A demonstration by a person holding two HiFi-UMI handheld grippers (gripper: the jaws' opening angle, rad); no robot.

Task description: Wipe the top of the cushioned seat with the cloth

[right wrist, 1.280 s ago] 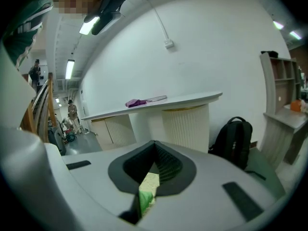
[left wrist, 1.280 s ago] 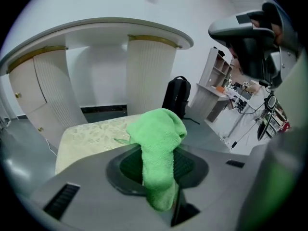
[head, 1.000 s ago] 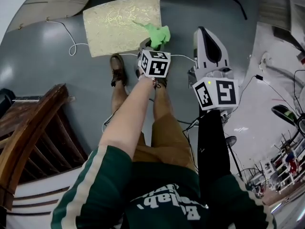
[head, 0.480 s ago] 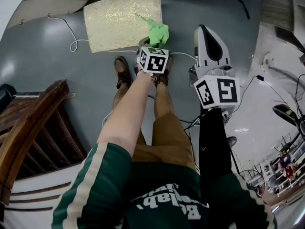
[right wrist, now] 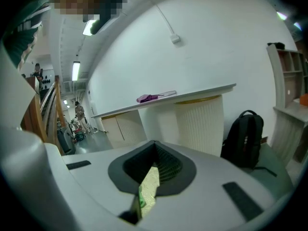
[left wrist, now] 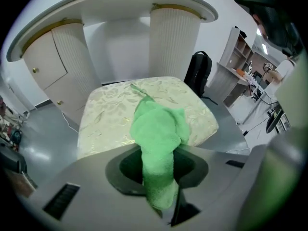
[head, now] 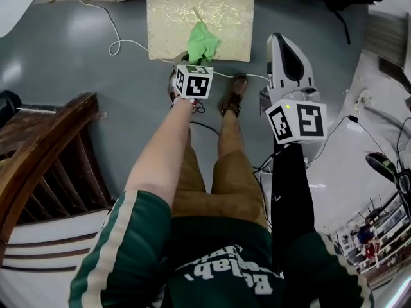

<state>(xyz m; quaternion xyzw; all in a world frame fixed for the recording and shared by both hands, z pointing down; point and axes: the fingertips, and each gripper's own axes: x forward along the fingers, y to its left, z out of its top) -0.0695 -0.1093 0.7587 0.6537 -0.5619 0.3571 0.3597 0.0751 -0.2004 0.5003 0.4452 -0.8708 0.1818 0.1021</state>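
Observation:
The cushioned seat [head: 173, 18] is a pale gold floral square on the grey floor at the top of the head view. My left gripper [head: 192, 61] is shut on a green cloth [head: 202, 42], which drapes over the seat's near edge. In the left gripper view the cloth [left wrist: 158, 134] hangs out of the jaws of the left gripper [left wrist: 160, 179], with the seat [left wrist: 108, 112] just beyond. My right gripper [head: 283, 43] hovers over the floor to the seat's right. In its own view the right gripper [right wrist: 147, 191] holds nothing, with only a thin slit between its jaws.
A dark wooden chair [head: 45, 153] stands at the left. A white cable [head: 119, 42] loops on the floor beside the seat. Behind the seat is a white counter with ribbed columns [left wrist: 173, 42], and a black backpack [left wrist: 196, 71] leans nearby. The person's shoes [head: 235, 100] stand just short of the seat.
The person has stepped left, so the seat now lies straight ahead. The left gripper's cloth has shifted from the seat's right corner to the middle of its near edge. The right gripper kept its place.

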